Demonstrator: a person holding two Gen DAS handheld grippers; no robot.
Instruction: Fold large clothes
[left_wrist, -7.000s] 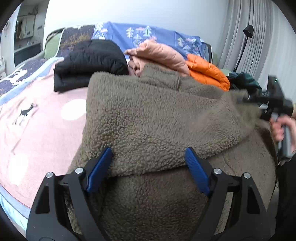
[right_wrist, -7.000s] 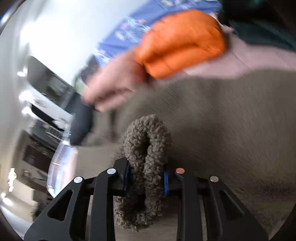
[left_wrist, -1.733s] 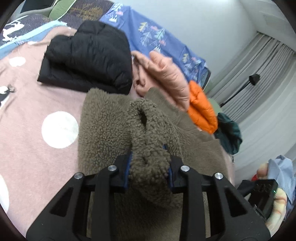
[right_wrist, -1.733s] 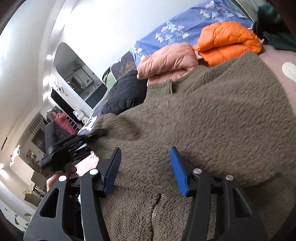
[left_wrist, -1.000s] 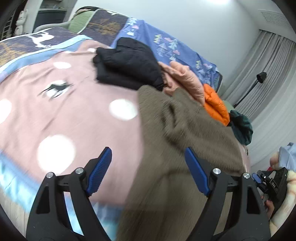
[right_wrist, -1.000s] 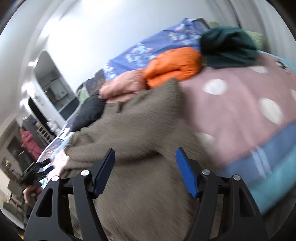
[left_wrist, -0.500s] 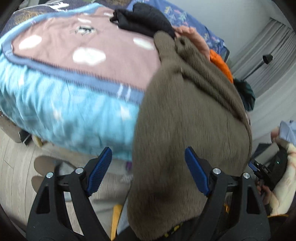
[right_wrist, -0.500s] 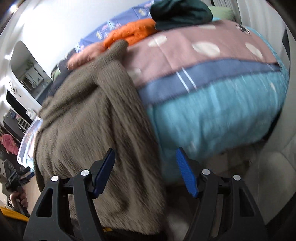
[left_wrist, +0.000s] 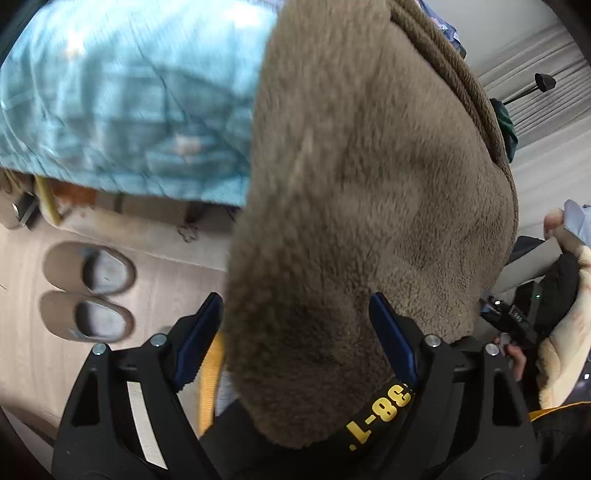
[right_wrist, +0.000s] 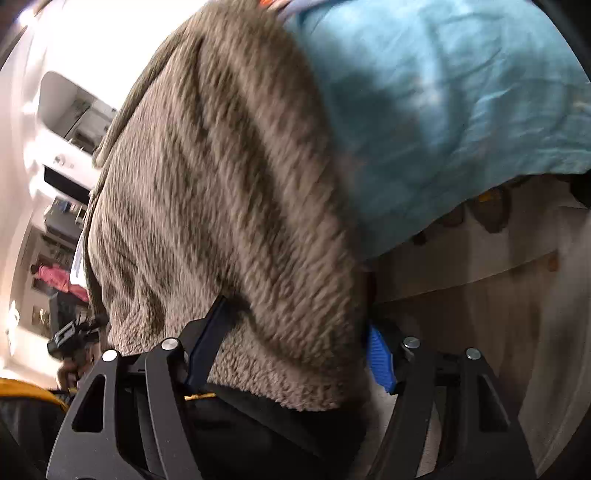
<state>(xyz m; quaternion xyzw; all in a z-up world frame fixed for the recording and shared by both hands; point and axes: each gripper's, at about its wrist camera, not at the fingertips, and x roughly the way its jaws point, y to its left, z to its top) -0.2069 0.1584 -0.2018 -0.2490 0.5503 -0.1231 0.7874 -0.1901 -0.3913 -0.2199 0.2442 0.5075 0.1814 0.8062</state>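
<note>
A: Left wrist view: what is seen, largest first?

B: Bed under a blue cover, upper left. Brown fleece draped over its edge, hanging toward the floor. Two slippers noted on the floor at left.

A: Left gripper?

B: Jaws are spread and closing; the fleece's hanging end lies between them. Whether it is touched cannot be told.

A: Right wrist view?

B: Same fleece is seen draped left of the blue cover. Right gripper jaws are spread, the fleece's lower hem between them, not pinched.
</note>
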